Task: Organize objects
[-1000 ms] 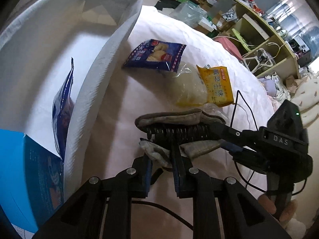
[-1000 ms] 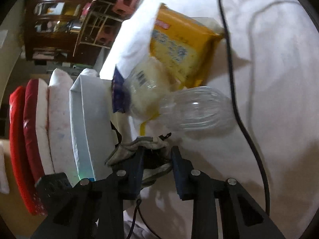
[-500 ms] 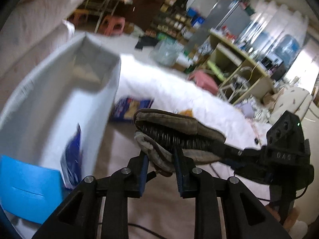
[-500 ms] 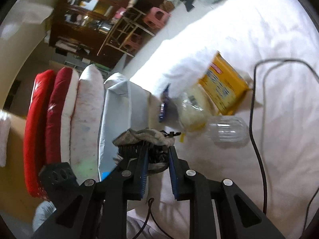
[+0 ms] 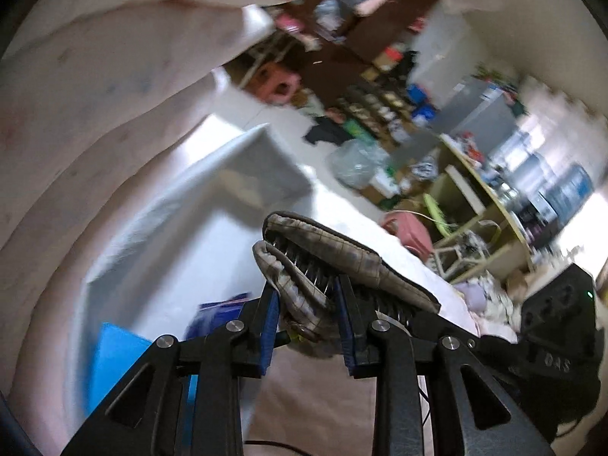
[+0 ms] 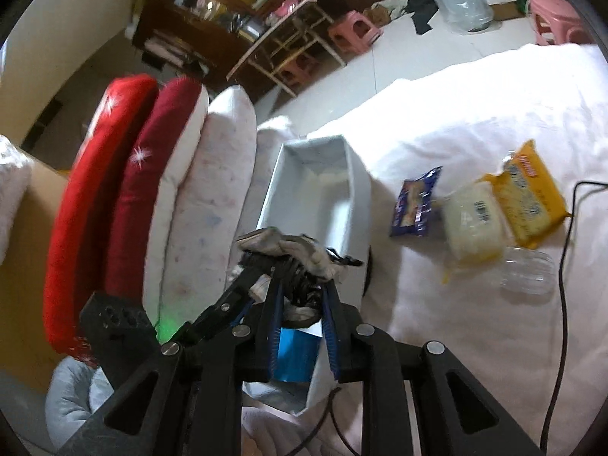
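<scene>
Both grippers hold one grey checked cloth pouch (image 5: pixel 334 258) with a dark ribbed inside, lifted over the near end of the long white box (image 6: pixel 353 190). My left gripper (image 5: pixel 309 326) is shut on its lower flap. My right gripper (image 6: pixel 300 304) is shut on the same pouch (image 6: pixel 288 245) from the other side. The box (image 5: pixel 197 205) holds a blue carton (image 5: pixel 110 357) and a dark blue packet (image 5: pixel 216 311). On the white bed lie a blue snack packet (image 6: pixel 416 201), a pale bag (image 6: pixel 473 224), a yellow packet (image 6: pixel 532 197) and a clear plastic container (image 6: pixel 526 273).
Red and white pillows (image 6: pixel 125 174) stand against the box's left side. A black cable (image 6: pixel 562 266) runs along the bed at the right. Pink stools (image 6: pixel 353 30), shelves and clutter fill the floor beyond the bed.
Both grippers have lifted the pouch off the bed and carried it left, up over the white box. The snacks on the bed have not moved.
</scene>
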{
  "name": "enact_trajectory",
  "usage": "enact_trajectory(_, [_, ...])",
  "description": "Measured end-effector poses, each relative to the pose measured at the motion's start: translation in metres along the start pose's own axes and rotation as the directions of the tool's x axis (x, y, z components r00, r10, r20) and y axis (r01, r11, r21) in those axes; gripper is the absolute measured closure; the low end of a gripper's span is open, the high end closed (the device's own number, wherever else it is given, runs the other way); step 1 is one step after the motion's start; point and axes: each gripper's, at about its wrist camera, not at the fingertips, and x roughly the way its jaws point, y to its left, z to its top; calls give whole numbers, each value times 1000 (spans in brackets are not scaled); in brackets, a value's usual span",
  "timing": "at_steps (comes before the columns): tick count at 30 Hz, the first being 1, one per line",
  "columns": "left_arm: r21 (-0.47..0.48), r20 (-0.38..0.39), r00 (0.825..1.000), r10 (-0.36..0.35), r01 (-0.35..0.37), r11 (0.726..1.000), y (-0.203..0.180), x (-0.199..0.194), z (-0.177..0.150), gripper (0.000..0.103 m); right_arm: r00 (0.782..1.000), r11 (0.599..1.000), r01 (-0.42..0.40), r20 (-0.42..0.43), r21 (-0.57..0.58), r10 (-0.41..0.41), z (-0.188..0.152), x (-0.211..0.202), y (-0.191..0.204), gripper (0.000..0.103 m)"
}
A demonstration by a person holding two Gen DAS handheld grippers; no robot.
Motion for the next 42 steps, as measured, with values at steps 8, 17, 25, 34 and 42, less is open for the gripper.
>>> enact_trajectory(8, [-14,23,962,272,-272,962,20,-1,3,76,993,997,67,-95,-50,-71,-5,56,30,82])
enact_trajectory(17, [-19,-71,921,382,-384,923,32,16,1,76,994,998,54,-97,-35,-57,-1,73,42,82])
enact_trajectory(25, [-15,-101,895,435,-439,898,40,16,0,88,981,999,-2,-192,34,9,-10,112,36,82])
enact_trajectory(34, [-45,-61,935,350,-353,935,35,4,0,89,966,966,-153,-176,209,191,-11,109,10,81])
enact_trajectory(42, [-39,81,960,268,-265,963,23,-20,5,89,935,918,-292,-120,270,333,-10,95,5,81])
